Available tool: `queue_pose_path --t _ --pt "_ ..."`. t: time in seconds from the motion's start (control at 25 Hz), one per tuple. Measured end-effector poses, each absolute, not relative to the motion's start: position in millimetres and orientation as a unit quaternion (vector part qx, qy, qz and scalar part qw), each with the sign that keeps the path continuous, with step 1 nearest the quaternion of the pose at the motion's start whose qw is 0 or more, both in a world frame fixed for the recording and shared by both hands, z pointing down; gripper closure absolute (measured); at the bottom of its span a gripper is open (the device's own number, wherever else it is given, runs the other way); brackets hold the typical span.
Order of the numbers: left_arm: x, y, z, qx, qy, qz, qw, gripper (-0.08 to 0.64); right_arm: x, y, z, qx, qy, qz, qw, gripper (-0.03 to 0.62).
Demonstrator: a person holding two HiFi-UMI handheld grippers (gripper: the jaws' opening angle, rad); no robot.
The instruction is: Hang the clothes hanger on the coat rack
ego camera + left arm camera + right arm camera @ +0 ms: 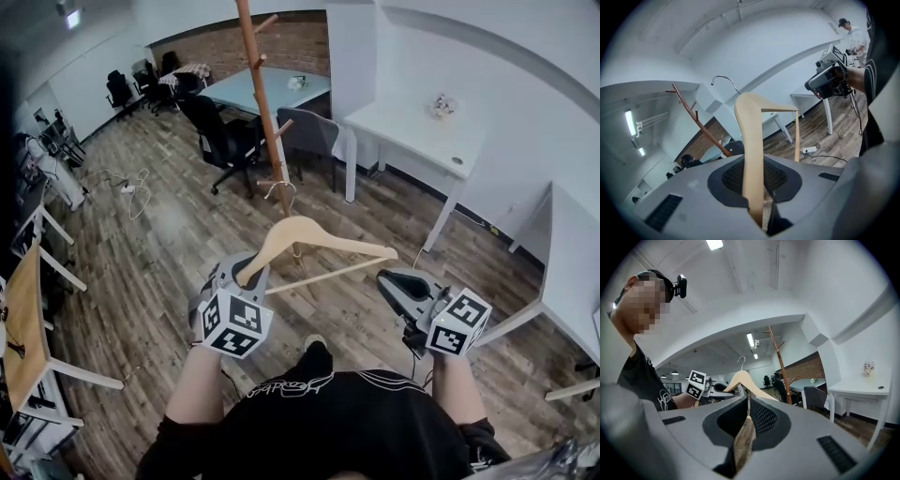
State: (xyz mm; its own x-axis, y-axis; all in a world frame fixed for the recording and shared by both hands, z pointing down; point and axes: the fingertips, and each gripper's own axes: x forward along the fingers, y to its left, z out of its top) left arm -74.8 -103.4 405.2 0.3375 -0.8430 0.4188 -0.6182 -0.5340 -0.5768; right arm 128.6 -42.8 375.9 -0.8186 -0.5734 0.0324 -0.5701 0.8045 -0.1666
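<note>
A light wooden clothes hanger (314, 239) with a metal hook (281, 193) is in the air in front of me. My left gripper (251, 268) is shut on its left arm. In the left gripper view that arm (751, 154) runs up from between the jaws, the hook (724, 79) above it. Beyond the hook stands the brown coat rack (265, 103), a pole with short pegs, apart from the hanger. It also shows as the coat rack (699, 125) and the coat rack (780, 363). My right gripper (394, 279) is shut and empty, just below the hanger's right end.
Behind the rack stand a black office chair (223, 142) and a grey chair (307, 136), both at a pale blue table (258, 89). A white desk (412, 127) is to the right. A cable and power strip (128, 188) lie on the wooden floor. Another person (848, 29) stands far off.
</note>
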Motion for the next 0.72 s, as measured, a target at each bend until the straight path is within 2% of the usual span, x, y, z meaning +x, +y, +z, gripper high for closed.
queue_pose_path --t 0.32,0.72 --pt "-69 -166 401 -0.807 0.451 -0.342 0.165 0.502 134 -97 376 -0.311 0.947 -0.084 0.002 0.546" --pt "-71 -300 393 -0.799 0.457 -0.351 0.172 0.502 126 -229 379 -0.302 0.948 -0.099 -0.005 0.546"
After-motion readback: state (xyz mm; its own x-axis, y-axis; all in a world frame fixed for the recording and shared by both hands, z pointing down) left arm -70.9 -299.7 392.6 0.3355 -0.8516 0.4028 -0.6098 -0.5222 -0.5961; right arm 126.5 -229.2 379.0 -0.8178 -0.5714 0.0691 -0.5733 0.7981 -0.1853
